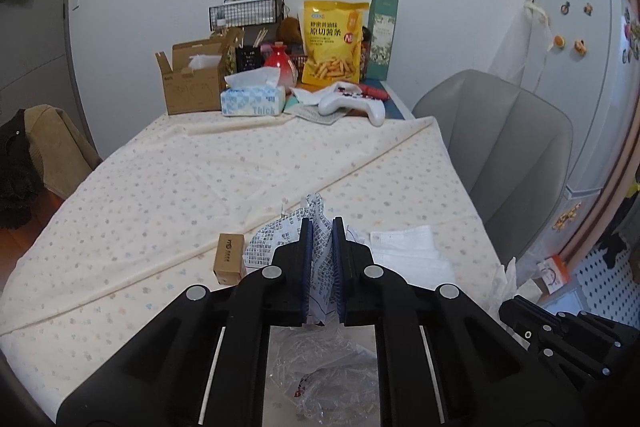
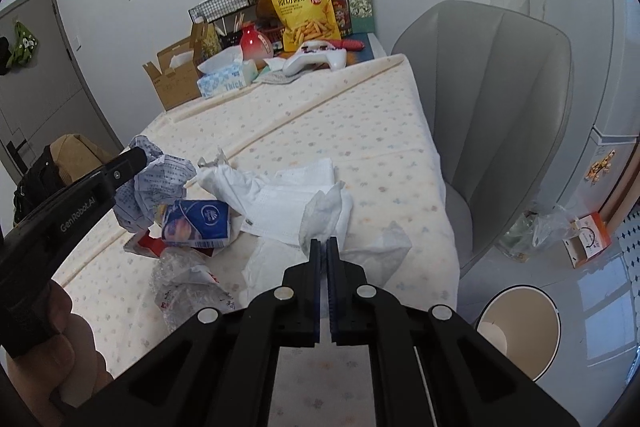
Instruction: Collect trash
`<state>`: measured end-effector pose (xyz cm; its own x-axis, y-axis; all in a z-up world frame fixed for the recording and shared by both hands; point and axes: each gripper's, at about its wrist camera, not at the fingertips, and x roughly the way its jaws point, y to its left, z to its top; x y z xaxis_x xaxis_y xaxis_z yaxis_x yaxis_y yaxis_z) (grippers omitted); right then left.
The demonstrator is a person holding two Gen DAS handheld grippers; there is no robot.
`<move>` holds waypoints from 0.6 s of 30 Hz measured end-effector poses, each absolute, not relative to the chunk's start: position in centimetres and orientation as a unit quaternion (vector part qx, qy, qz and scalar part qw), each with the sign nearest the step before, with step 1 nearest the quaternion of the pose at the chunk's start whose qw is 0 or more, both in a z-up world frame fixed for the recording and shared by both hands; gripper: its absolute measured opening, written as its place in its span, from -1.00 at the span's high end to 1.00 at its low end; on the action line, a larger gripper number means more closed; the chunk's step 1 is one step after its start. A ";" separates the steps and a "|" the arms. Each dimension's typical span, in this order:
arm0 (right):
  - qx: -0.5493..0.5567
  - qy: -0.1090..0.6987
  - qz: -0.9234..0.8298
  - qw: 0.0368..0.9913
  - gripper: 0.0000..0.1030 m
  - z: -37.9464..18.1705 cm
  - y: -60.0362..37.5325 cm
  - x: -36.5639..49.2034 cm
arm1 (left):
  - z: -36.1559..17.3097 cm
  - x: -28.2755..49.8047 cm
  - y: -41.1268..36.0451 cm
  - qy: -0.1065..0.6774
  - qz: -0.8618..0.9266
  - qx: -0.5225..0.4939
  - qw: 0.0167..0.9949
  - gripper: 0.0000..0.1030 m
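My left gripper (image 1: 321, 227) jaws clench a crumpled printed paper (image 1: 320, 247) above the counter (image 1: 160, 179); my right gripper (image 2: 323, 247) jaws pinch a white tissue (image 2: 328, 211) among the litter.

Readable markings, placed relative to the tissue box (image 1: 253, 101):

- Tissue box: "Thick" on its front face.
- Yellow snack bag (image 1: 333, 41), behind and to the right of the tissue box: large Chinese characters, "原切" legible, and a round "N8" badge.
- Left gripper (image 2: 138, 157), well in front of the tissue box: "GenRobot.AI" on its side.
- Crumpled paper (image 2: 160, 183) in that gripper: dense print, too small to read.
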<state>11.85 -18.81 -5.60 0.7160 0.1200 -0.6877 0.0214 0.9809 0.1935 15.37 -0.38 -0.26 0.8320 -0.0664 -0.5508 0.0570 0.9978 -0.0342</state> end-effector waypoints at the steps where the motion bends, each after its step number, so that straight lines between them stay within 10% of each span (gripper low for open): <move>1: 0.093 0.370 0.024 0.924 0.92 -5.2 -18.9 11.5 | 0.0 15.1 -0.4 0.284 -0.032 -0.008 0.958 0.80; 18: 0.073 0.309 -0.056 0.947 0.92 -1.2 -23.6 3.9 | 1.1 10.0 -6.9 0.262 -0.091 0.007 0.961 0.80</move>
<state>3.92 -23.64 -1.20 0.8023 -0.0611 -0.5937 0.1511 0.9831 0.1030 10.05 -6.90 1.13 0.8458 -0.1714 -0.5053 0.1791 0.9832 -0.0338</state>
